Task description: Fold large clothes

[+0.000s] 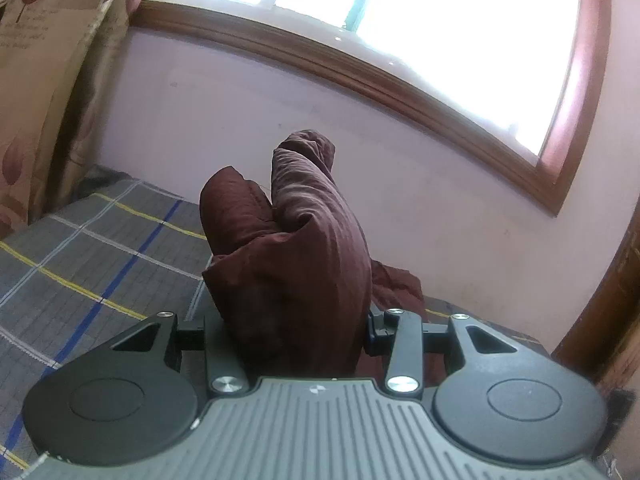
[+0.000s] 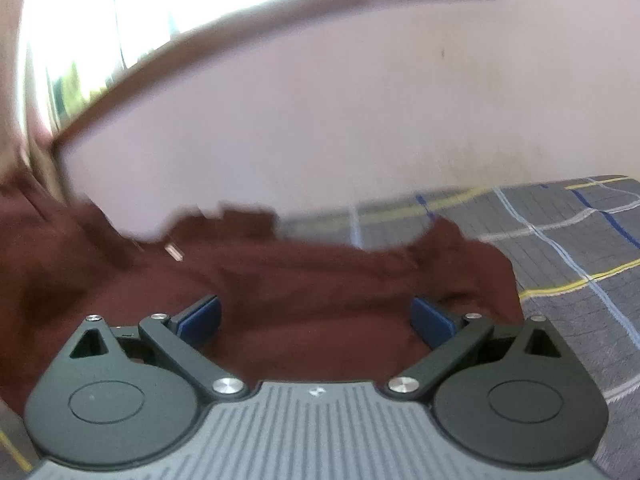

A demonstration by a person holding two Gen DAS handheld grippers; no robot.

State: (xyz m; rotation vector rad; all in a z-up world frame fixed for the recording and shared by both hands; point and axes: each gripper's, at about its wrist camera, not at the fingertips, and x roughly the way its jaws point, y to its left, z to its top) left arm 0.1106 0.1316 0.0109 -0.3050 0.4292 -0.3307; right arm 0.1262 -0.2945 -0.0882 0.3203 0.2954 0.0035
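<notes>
To the left of the left gripper [image 1: 294, 332] lies the bed's checked grey sheet [image 1: 92, 256], crossed by yellow, white and blue lines, with a patterned curtain [image 1: 44, 80] hanging beyond it. The left gripper itself is clenched on a thick bunch of the maroon garment [image 1: 292, 240], which fills the gap between its fingers and stands up ahead of it in two rumpled folds; more of the cloth trails down just behind and to the right. Farther ahead is a pale wall [image 1: 248, 120], and above it to the right a wood-framed window [image 1: 400, 80]. In the blurred right wrist view, the maroon garment [image 2: 280, 280] spreads from the far left edge across and beneath the right gripper [image 2: 316, 316]. The right gripper is released: its blue pads [image 2: 200, 316] stand wide apart, with cloth lying between them but not pressed. To its right the same checked sheet [image 2: 580, 260] lies bare.
</notes>
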